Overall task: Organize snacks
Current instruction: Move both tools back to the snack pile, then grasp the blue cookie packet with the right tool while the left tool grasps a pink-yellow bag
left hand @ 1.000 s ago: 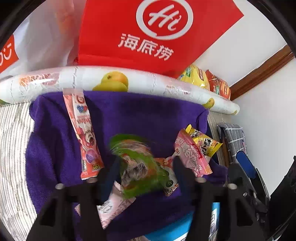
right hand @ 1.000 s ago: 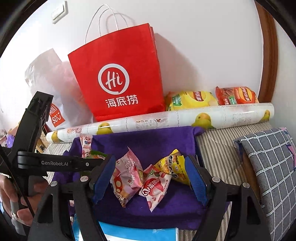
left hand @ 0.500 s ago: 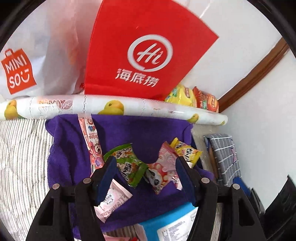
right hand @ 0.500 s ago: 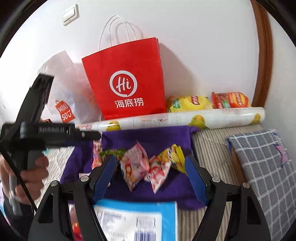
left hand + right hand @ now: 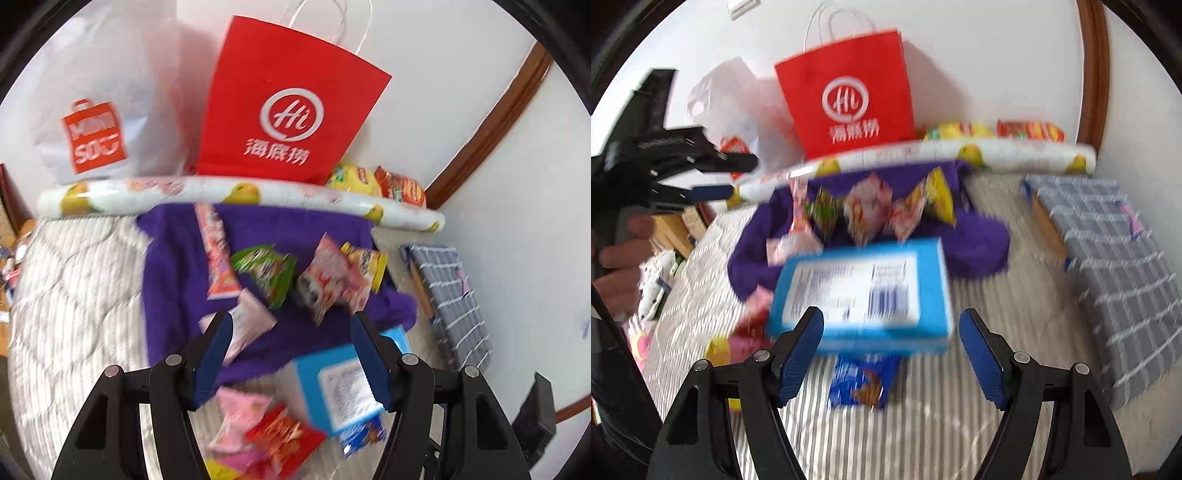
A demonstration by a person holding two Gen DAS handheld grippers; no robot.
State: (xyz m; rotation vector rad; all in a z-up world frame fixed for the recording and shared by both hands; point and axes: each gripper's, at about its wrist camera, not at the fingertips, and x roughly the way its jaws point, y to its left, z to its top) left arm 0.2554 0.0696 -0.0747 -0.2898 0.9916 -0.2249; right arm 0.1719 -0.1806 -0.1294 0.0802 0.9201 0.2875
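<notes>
Several snack packets lie on a purple towel (image 5: 177,280): a long pink stick pack (image 5: 216,251), a green packet (image 5: 267,271), pink packets (image 5: 328,284) and a yellow packet (image 5: 365,262). The green packet also shows in the right wrist view (image 5: 823,210). My left gripper (image 5: 291,336) is open and empty, above the towel's near edge. My right gripper (image 5: 892,332) is open and empty, over a blue box (image 5: 860,291). A dark blue packet (image 5: 862,380) lies in front of the box. Red and pink packets (image 5: 269,435) lie near the left gripper.
A red paper bag (image 5: 284,110) and a white Miniso bag (image 5: 96,129) stand at the wall behind a rolled duck-print sheet (image 5: 240,192). Yellow and orange chip bags (image 5: 376,181) lie at the back right. A grey checked cushion (image 5: 1115,236) lies to the right.
The left gripper let go of the green packet, which now lies on the towel, and drew back. Both grippers pulled back and up; the blue box and more packets came into view.
</notes>
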